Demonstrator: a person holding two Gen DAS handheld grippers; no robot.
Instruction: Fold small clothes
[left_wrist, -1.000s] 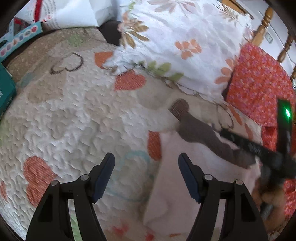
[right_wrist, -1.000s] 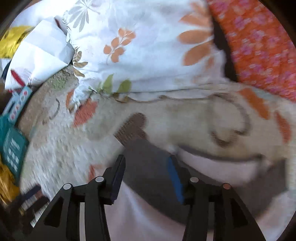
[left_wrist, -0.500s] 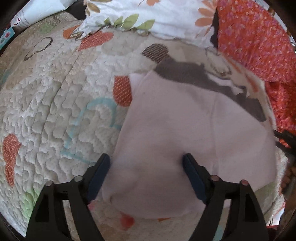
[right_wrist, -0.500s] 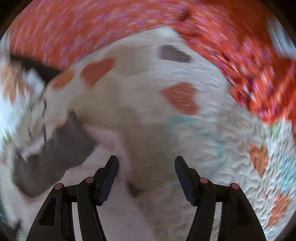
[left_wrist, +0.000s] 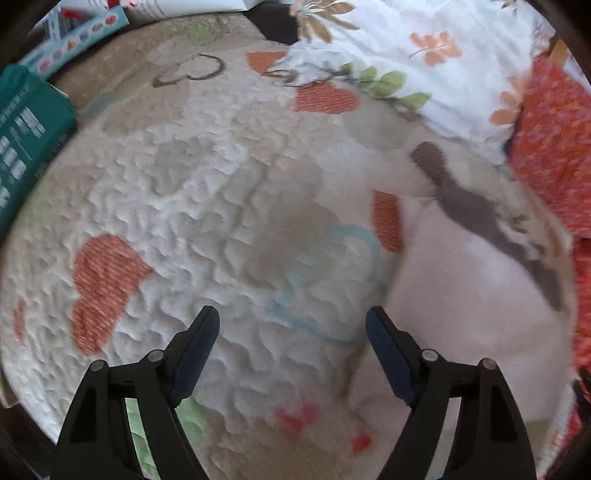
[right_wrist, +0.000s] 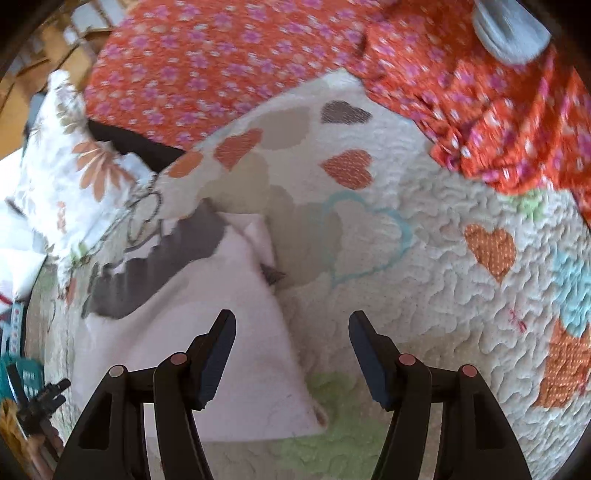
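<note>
A small pale pink garment (left_wrist: 476, 317) with a dark grey band (left_wrist: 480, 218) along its far edge lies flat on a quilted bedspread with hearts (left_wrist: 207, 206). It also shows in the right wrist view (right_wrist: 207, 332), with the grey band (right_wrist: 162, 273) at its left. My left gripper (left_wrist: 291, 343) is open and empty over bare quilt, just left of the garment. My right gripper (right_wrist: 291, 343) is open and empty, above the garment's right edge and the quilt (right_wrist: 424, 280).
A white floral pillow (left_wrist: 417, 48) and an orange flowered cloth (left_wrist: 550, 147) lie at the far side of the bed; the cloth also shows in the right wrist view (right_wrist: 258, 62). A teal box (left_wrist: 26, 147) sits at the left edge.
My left gripper has swung left, off the garment and over bare quilt. My right gripper has turned away from the grey band toward the garment's right edge. Both stay open.
</note>
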